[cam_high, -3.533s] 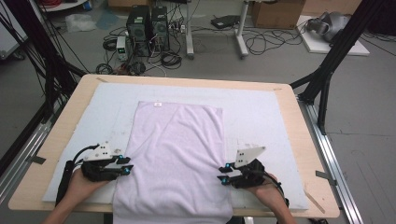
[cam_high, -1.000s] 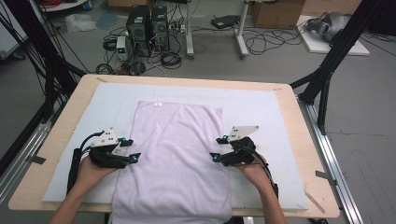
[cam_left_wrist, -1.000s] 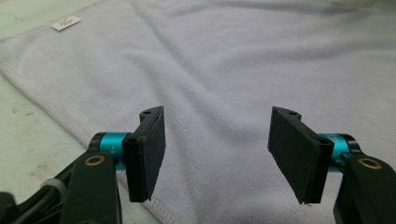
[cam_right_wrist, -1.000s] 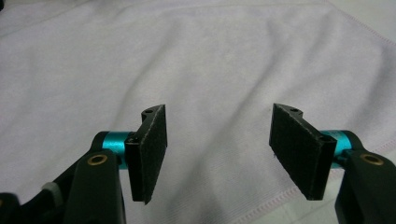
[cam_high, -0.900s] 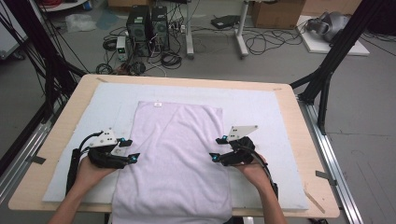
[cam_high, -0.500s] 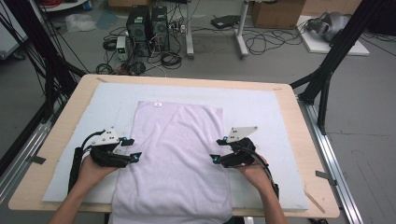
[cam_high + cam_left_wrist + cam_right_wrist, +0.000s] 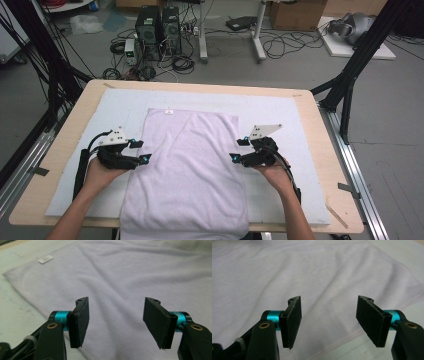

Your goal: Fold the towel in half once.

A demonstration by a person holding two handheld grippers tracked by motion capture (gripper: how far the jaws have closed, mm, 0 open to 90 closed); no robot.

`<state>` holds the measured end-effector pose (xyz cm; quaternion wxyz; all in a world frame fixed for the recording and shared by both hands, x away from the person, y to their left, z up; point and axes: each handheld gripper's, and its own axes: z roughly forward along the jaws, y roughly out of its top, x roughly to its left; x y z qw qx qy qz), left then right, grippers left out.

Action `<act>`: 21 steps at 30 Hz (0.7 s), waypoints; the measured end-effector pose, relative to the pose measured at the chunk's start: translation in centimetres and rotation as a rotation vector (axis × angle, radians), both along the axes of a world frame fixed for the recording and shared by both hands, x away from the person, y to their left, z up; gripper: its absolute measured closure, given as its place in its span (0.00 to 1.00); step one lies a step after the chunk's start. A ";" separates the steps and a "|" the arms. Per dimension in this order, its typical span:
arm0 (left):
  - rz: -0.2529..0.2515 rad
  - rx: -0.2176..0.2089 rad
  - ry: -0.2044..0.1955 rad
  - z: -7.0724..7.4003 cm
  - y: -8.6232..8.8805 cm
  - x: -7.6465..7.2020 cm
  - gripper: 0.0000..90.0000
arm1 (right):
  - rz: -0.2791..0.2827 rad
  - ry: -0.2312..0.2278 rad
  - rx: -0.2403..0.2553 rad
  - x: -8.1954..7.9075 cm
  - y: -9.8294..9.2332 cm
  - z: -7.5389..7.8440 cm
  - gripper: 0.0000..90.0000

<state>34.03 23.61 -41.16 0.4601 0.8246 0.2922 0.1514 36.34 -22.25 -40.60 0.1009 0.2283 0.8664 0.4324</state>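
My left claw (image 7: pixel 141 151) and right claw (image 7: pixel 237 149) hang unclenched, empty, at the long edges of the lilac towel (image 7: pixel 190 165) spread flat on the white mat (image 7: pixel 280 115); I should pinch both hems level, together

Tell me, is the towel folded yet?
Not yet. The towel already lies flat on the white mat. The left gripper and right gripper hover open at its side edges, gripping nothing. Grabbing and folding are probably next.
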 end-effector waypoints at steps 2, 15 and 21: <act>0.022 -0.005 -0.014 0.3 0.1 1.1 0.45 | -0.013 -0.005 -0.025 1.1 0.0 0.4 0.42; 0.125 0.053 0.080 -0.4 0.1 9.1 0.51 | -0.101 0.023 -0.049 7.8 0.4 0.7 0.46; 0.207 0.039 0.118 -2.1 0.6 10.3 0.55 | -0.155 0.086 -0.076 9.2 0.4 -1.6 0.48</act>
